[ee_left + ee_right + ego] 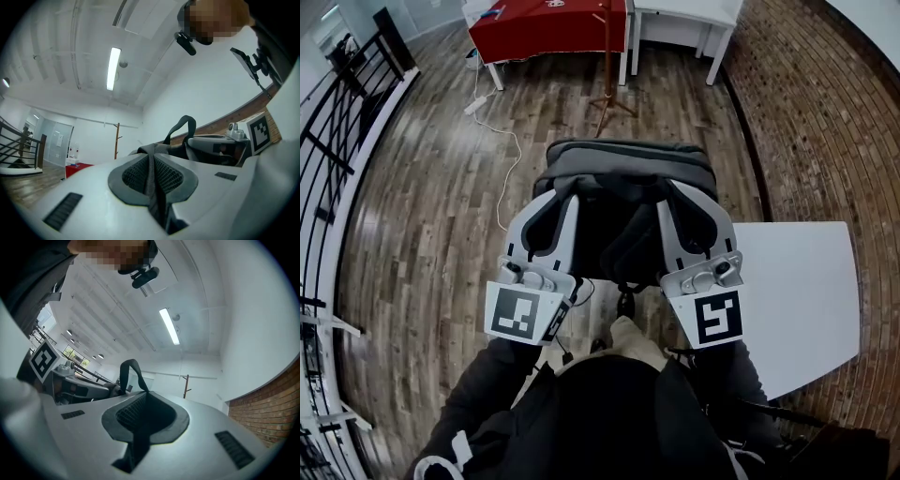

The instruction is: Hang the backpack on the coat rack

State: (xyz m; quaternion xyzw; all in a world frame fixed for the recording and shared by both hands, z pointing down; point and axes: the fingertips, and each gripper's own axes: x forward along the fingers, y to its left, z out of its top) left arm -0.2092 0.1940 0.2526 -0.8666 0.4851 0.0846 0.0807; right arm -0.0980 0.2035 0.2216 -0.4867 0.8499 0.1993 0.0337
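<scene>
A dark grey backpack (628, 169) hangs above the wood floor, carried between both grippers. My left gripper (555, 202) is shut on a webbing strap (152, 183) at the bag's left side. My right gripper (684, 199) is shut on another strap (139, 427) at its right side. The bag's top handle loop (185, 125) stands up between the two grippers. The wooden coat rack (607, 56) stands ahead across the floor, apart from the bag. It shows small in the left gripper view (116, 140) and the right gripper view (186, 386).
A red-covered table (548, 23) and a white table (684, 19) stand behind the rack. Another white table (806, 300) is close on the right, beside a brick wall (806, 112). A black railing (337, 122) runs along the left. A white cable (502, 141) lies on the floor.
</scene>
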